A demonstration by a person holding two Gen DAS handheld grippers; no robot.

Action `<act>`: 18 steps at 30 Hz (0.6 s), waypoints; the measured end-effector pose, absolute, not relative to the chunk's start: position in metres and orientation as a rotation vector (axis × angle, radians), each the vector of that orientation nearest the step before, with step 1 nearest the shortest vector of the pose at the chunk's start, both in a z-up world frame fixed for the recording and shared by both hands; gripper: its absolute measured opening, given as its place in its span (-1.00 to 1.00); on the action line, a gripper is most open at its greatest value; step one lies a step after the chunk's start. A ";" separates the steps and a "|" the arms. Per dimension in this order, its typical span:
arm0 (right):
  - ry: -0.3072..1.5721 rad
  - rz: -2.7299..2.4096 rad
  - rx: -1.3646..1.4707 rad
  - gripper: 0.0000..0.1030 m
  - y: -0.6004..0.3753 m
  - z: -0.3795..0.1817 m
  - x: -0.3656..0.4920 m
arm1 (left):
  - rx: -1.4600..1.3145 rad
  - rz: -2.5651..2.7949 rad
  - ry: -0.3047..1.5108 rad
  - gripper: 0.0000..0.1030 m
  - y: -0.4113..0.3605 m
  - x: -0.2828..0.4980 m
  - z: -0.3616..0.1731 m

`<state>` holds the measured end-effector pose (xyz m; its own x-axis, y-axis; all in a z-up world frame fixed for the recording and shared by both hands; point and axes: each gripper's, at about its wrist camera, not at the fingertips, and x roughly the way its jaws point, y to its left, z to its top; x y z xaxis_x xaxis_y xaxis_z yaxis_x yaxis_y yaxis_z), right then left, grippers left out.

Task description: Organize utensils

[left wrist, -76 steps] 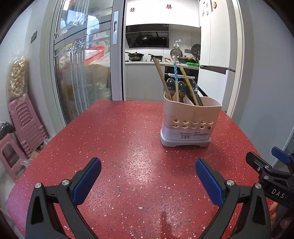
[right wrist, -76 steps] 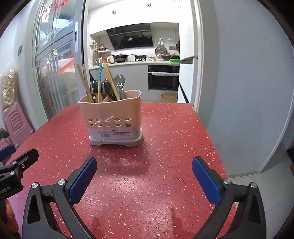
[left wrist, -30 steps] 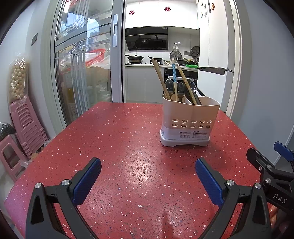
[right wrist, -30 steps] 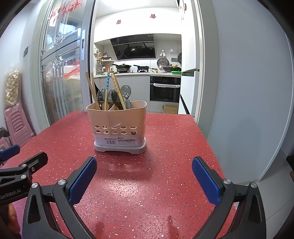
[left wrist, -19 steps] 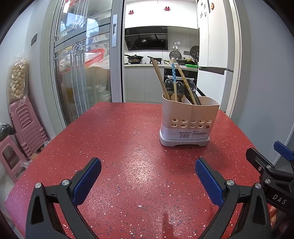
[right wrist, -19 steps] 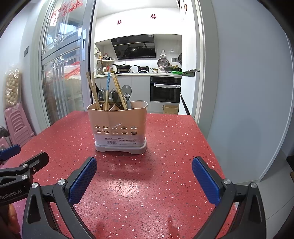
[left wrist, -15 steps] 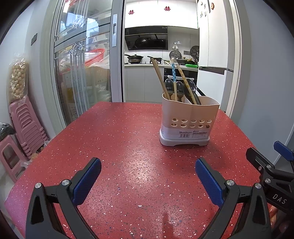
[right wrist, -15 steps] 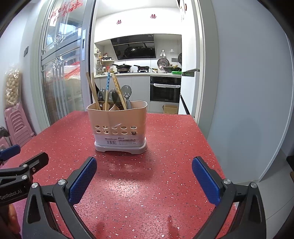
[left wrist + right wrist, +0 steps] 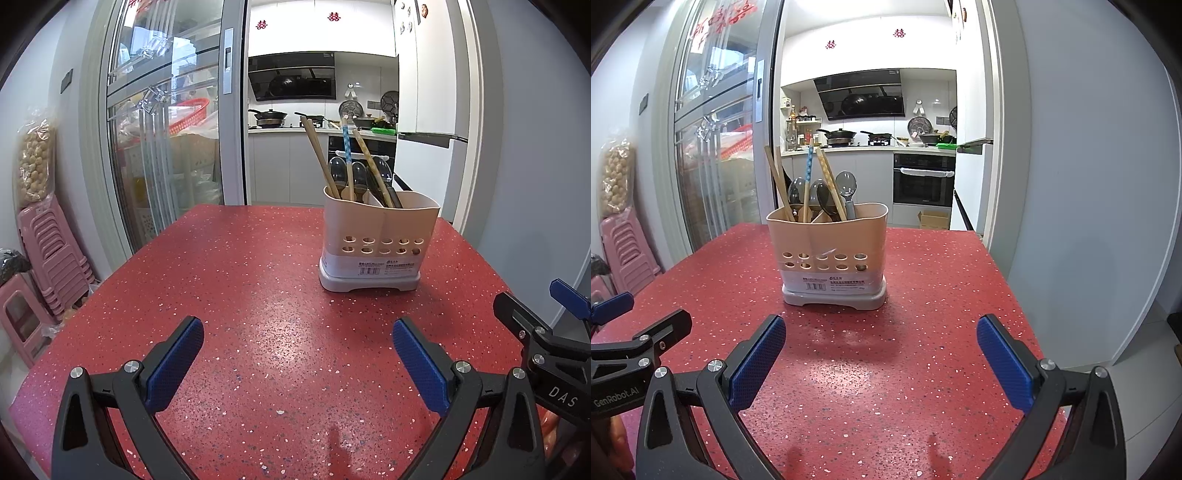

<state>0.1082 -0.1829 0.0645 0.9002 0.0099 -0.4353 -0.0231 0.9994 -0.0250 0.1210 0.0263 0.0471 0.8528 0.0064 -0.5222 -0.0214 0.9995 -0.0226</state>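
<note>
The utensil caddy (image 9: 830,254), a beige plastic holder with a row of round holes and a grey base, stands upright on the red speckled surface (image 9: 923,295), and everything to be sorted appears to be in it already: wooden chopsticks (image 9: 777,181), a blue-patterned chopstick (image 9: 808,173), a pale patterned one (image 9: 831,184) and several spoons (image 9: 846,184), bowls up. All of these stand steeply, handles buried, leaning slightly apart, so their long axes run nearly vertical; any pick would have to come from above, closing across a shaft.

The right gripper (image 9: 879,354) is spread wide and holds nothing. The caddy lies straight ahead of it, a little left of its centre line and close beyond the fingertips. The left gripper (image 9: 295,354) is likewise wide and empty; from its camera the utensil caddy (image 9: 376,243) sits ahead and to the right, farther off. The right hand therefore looks the nearer and better lined up.

A divider splits the caddy into a left and a right compartment; chopsticks and spoons look mixed on both sides, though which piece sits in which compartment cannot be told surely. The surface around the caddy shows no loose utensil in either view.
</note>
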 end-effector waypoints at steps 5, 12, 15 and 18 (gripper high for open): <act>0.450 0.016 -0.027 1.00 -0.183 0.065 0.108 | -0.034 0.018 0.556 1.00 0.028 0.122 0.047; 0.450 0.014 -0.028 1.00 -0.183 0.065 0.109 | -0.030 0.017 0.555 1.00 0.027 0.122 0.047; 0.451 0.014 -0.028 1.00 -0.183 0.065 0.108 | -0.029 0.018 0.554 1.00 0.027 0.122 0.047; 0.449 0.012 -0.026 1.00 -0.184 0.065 0.107 | -0.029 0.018 0.554 1.00 0.027 0.121 0.048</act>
